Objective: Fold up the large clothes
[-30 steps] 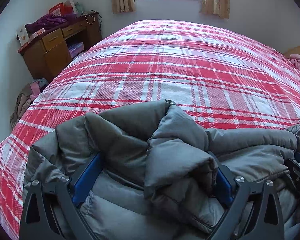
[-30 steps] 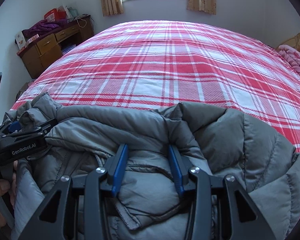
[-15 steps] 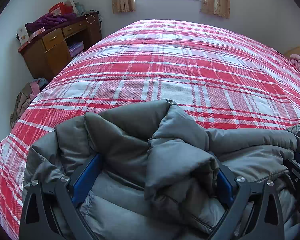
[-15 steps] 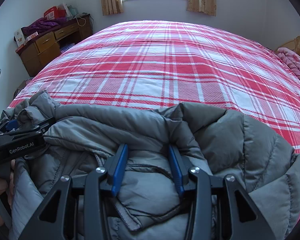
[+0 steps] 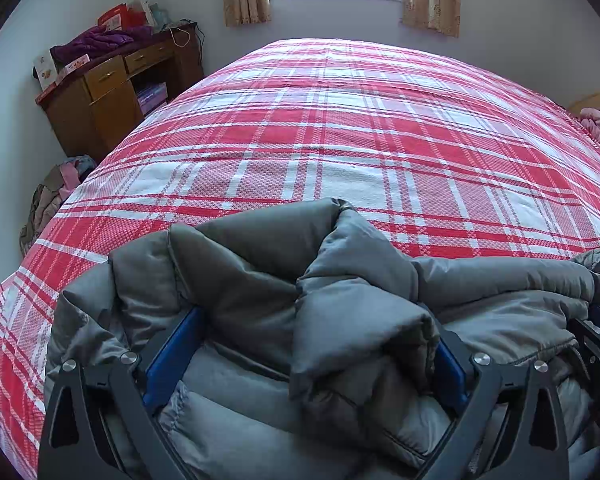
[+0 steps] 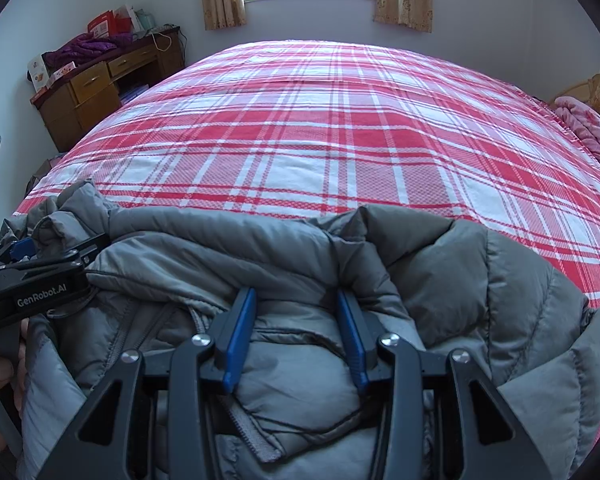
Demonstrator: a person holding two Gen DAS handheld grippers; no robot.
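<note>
Left gripper (image 5: 312, 332) fingers (image 5: 172, 356) tips buried under grey jacket (image 5: 360, 320) folds; jacket cut by bottom edge.
</note>
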